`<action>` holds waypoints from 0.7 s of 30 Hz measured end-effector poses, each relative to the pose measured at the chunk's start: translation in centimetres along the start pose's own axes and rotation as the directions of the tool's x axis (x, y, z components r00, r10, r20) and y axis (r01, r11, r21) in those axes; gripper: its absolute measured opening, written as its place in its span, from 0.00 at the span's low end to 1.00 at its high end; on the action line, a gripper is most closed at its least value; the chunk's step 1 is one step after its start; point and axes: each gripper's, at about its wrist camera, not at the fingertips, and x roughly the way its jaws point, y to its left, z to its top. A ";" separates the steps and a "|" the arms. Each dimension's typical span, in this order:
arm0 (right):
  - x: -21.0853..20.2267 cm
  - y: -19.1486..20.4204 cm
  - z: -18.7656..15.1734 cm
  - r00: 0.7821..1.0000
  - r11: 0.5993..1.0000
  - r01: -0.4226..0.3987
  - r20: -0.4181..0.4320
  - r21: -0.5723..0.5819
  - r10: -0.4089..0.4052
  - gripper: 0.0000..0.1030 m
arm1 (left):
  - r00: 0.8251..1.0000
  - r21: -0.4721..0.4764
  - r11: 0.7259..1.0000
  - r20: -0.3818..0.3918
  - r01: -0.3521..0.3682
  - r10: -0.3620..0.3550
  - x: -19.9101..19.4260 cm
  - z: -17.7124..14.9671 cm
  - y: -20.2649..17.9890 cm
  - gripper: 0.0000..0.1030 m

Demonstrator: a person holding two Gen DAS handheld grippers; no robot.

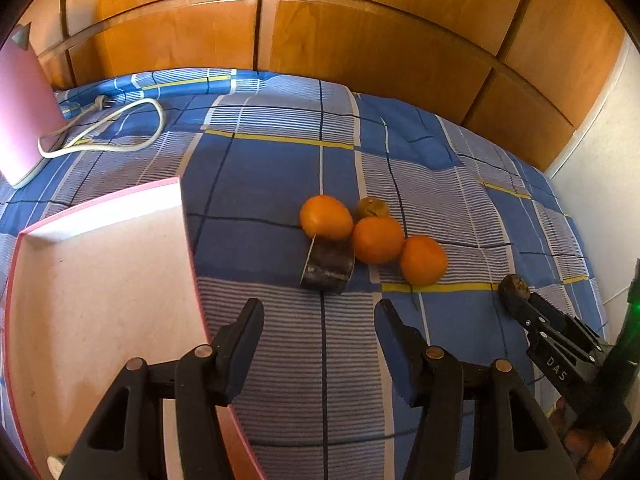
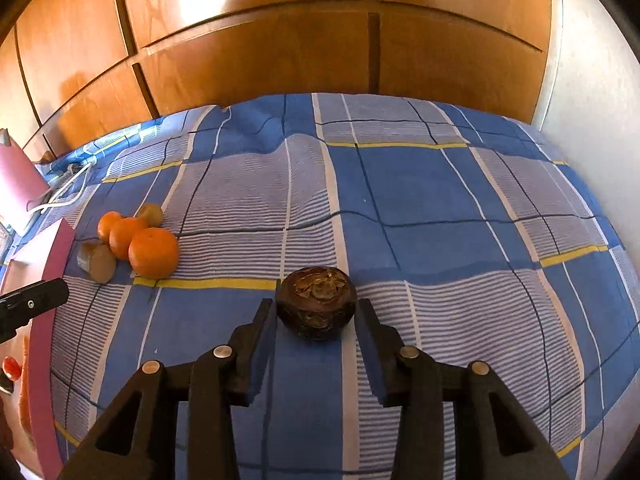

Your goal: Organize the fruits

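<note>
Three oranges (image 1: 378, 240) lie touching in a row on the blue checked bedspread (image 1: 400, 168), with a brownish kiwi (image 1: 372, 208) behind them and a brown stubby cut piece (image 1: 328, 266) in front. My left gripper (image 1: 320, 312) is open and empty, just short of the cut piece. An open pink tray (image 1: 100, 280) sits to its left. A dark brown round fruit (image 2: 316, 302) rests on the bedspread between the fingertips of my right gripper (image 2: 316, 314). The jaws stand open close beside its sides. The oranges (image 2: 154, 258) lie far to that gripper's left.
A wooden wardrobe (image 1: 360, 40) runs along the far side of the bed and a white wall (image 1: 600, 168) closes the right. A white cable with plug (image 1: 120, 120) and a pink appliance (image 1: 20, 112) lie at the far left. The tray's pink rim (image 2: 44, 340) borders the right view's left edge.
</note>
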 end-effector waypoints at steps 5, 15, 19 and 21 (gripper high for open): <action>0.3 0.4 0.2 1.000 1.000 -0.001 0.012 -0.023 0.001 0.40 | 1.000 0.004 1.000 -0.010 -0.005 0.005 1.2 0.7 -0.1 0.57; -0.1 0.4 1.0 0.999 1.000 -0.002 0.046 -0.014 0.003 0.41 | 1.000 -0.001 1.000 -0.027 -0.005 0.005 2.7 1.5 0.1 0.56; -1.0 2.2 2.0 0.989 0.990 -0.124 0.075 -0.074 0.129 0.41 | 0.999 -0.009 1.000 -0.037 -0.009 0.009 3.2 1.5 0.3 0.54; -0.7 3.4 2.3 0.979 0.975 -0.191 0.055 -0.110 0.198 0.41 | 0.999 -0.008 1.000 -0.035 -0.005 0.005 3.3 1.6 0.4 0.53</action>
